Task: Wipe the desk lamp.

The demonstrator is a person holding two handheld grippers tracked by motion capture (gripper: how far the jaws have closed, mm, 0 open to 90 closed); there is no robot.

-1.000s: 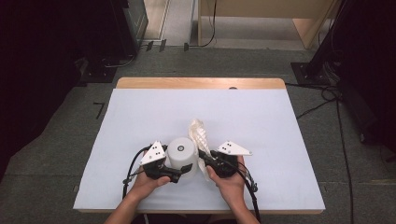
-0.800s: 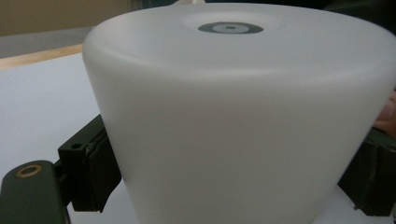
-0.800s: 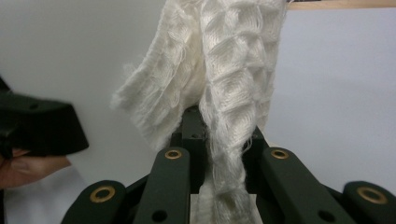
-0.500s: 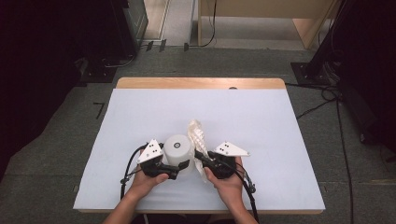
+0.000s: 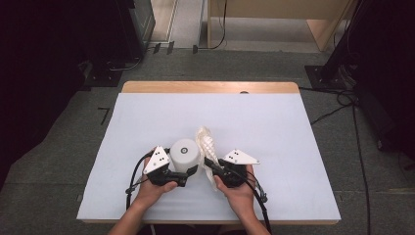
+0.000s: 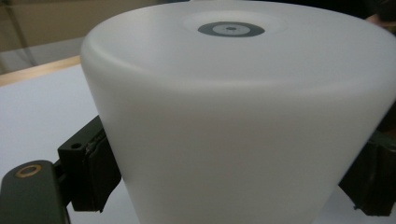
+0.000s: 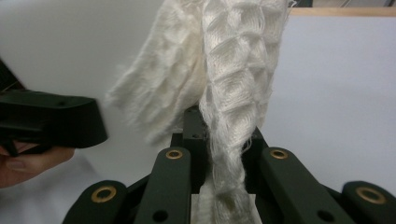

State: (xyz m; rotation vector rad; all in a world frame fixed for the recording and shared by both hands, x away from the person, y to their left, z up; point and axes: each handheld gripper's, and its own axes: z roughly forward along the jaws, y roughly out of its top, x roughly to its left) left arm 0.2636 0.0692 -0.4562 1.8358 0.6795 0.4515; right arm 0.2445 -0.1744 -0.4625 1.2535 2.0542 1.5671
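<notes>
White tapered cylinder [image 5: 185, 152], upright on the surface [image 5: 293, 147], near the front edge and slightly left of centre; flat top marked by a small grey ring, seen close in the left gripper view [image 6: 231, 29]. Clamped at its sides between the two black jaws of the left tool [image 5: 188, 172], one pad pressed to each flank of the cylinder [image 6: 243, 121]. Left hand [image 5: 149, 188] wrapped around the tool body, grey three-cornered plate on top, cable looping toward the front edge.

Just right of the cylinder, touching or nearly touching it: strip of white woven cloth [image 5: 205, 142], open waffle-like weave, frayed along the edges. Cloth [image 7: 233, 79] gathered into a narrow bundle and pinched between the closed jaws of the right tool [image 5: 211, 165], free end rising and fanning out beyond the jaws. Right hand [image 5: 237, 188] behind that tool, right of the cylinder.

Surface covered in a pale sheet, wooden edge showing at the far side, well beyond the cylinder. Grey floor around.
</notes>
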